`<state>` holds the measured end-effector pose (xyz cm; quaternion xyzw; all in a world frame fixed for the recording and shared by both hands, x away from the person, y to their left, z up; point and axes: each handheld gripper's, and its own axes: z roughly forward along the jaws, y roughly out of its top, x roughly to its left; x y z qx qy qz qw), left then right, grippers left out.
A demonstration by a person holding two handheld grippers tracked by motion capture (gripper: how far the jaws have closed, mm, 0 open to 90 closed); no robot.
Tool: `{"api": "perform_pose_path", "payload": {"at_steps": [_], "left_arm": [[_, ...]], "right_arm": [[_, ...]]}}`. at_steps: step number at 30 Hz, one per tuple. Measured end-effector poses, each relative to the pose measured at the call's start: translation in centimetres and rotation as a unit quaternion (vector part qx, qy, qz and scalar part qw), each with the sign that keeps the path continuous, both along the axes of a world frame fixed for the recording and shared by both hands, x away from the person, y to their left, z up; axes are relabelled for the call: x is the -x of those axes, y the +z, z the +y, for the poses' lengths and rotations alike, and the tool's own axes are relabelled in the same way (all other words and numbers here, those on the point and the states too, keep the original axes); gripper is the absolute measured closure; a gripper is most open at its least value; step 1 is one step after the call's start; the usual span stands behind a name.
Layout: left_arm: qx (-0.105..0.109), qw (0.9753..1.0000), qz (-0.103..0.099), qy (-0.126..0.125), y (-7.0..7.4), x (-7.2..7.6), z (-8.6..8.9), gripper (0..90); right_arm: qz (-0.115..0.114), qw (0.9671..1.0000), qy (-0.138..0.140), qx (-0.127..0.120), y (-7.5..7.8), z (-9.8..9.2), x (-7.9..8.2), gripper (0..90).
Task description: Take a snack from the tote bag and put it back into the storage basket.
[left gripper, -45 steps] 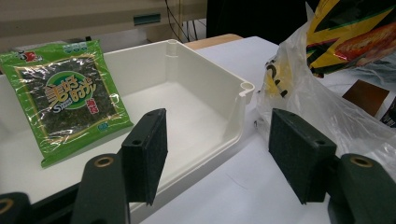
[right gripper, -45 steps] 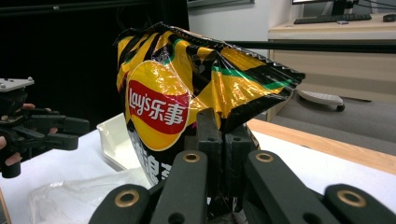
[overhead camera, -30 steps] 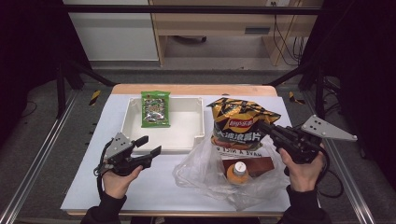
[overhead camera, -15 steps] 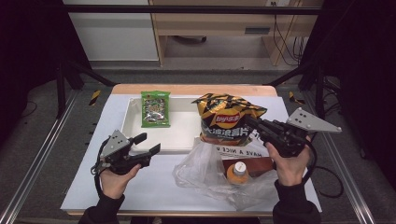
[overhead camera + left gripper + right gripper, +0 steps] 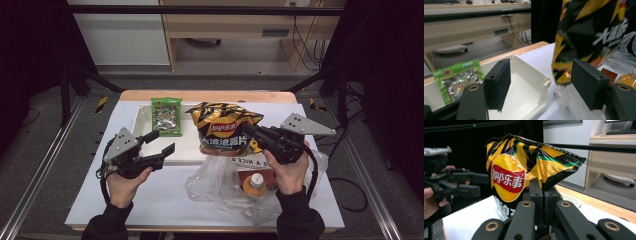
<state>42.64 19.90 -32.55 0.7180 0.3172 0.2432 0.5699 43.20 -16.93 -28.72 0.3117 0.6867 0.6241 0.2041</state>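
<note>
Your table (image 5: 150, 200) is covered with a white sheet, and a shallow white tray (image 5: 190, 150) sits on its far left half. The Lay's chip bag (image 5: 225, 130) hangs upright in the air, over the tray's right edge and above the crumpled clear plastic bag (image 5: 220, 187) that lies on the near right of the table. Your right gripper (image 5: 250, 131) has its jaws pressed together on the bag's right edge; in the right gripper view the two black pads meet on the foil just below the logo (image 5: 507, 181). Your left gripper (image 5: 160, 141) hovers over the tray's near left part with its jaws spread wide and nothing between them. A green snack packet (image 5: 166, 116) lies in the tray's far left corner. An orange-capped bottle (image 5: 255, 184) sits in the plastic bag, just beside a brown box (image 5: 250, 165).
</note>
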Motion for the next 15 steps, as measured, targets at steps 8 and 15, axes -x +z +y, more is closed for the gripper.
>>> {"api": "perform_pose_path", "payload": {"at_steps": [8, 15], "left_arm": [[-0.011, 0.9997, -0.015, -0.013, 1.5, 0.2, -1.4, 31.6], [-0.004, 0.9997, -0.016, -0.016, 1.9, 0.0, -1.7, 31.6]], "right_arm": [[0.002, 1.0000, 0.002, 0.004, -0.2, 0.8, -0.2, 88.6], [0.003, 0.9999, 0.008, 0.012, -0.2, 1.4, -0.2, 88.6]]}}
